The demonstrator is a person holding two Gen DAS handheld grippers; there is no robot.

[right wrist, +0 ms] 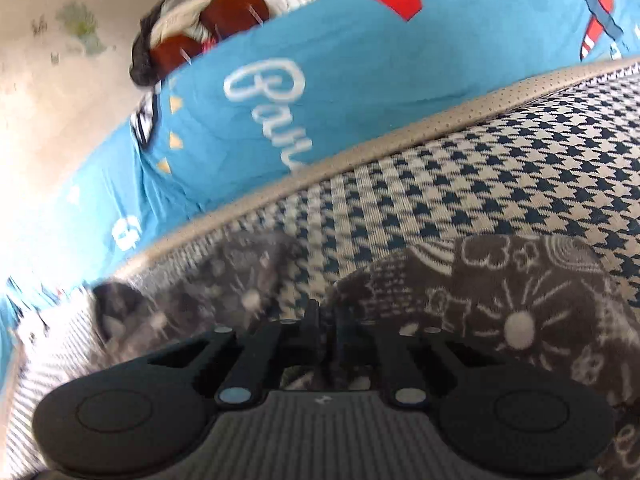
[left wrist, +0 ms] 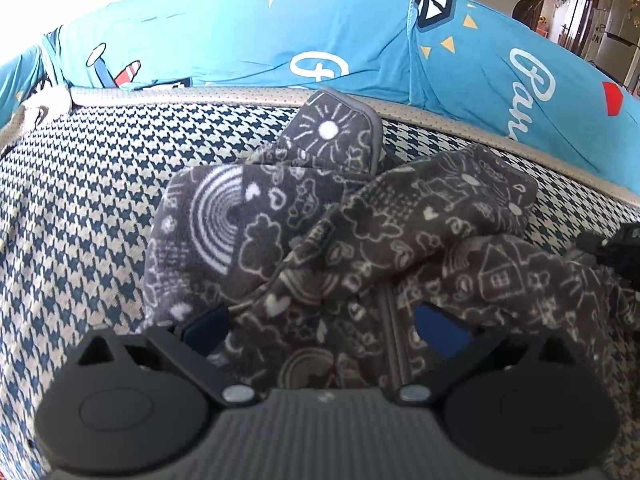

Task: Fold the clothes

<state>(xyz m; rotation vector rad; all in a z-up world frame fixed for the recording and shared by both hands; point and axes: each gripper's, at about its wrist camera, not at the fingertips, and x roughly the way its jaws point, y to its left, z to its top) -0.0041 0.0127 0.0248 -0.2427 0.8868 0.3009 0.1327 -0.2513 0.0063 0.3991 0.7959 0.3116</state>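
A crumpled grey fleece garment (left wrist: 320,240) lies on a houndstooth cushion (left wrist: 80,200). The left claw (left wrist: 320,320) stands spread around it; the right claw (right wrist: 324,320) is pressed together at its edge. A neat fold likely needs the fabric spread flat.

We see open houndstooth cover (left wrist: 80,208) to the left of the crumpled grey printed garment (left wrist: 304,232), bare and flat up to the beige piped edge (left wrist: 208,98). Beyond that edge the blue printed cushion (left wrist: 240,40) rises as a wall and closes the far side. In the right wrist view, a strip of bare cover (right wrist: 460,184) lies between the garment (right wrist: 520,304) and the piping (right wrist: 400,136); the garment heaps up on both sides of the right gripper (right wrist: 326,320).
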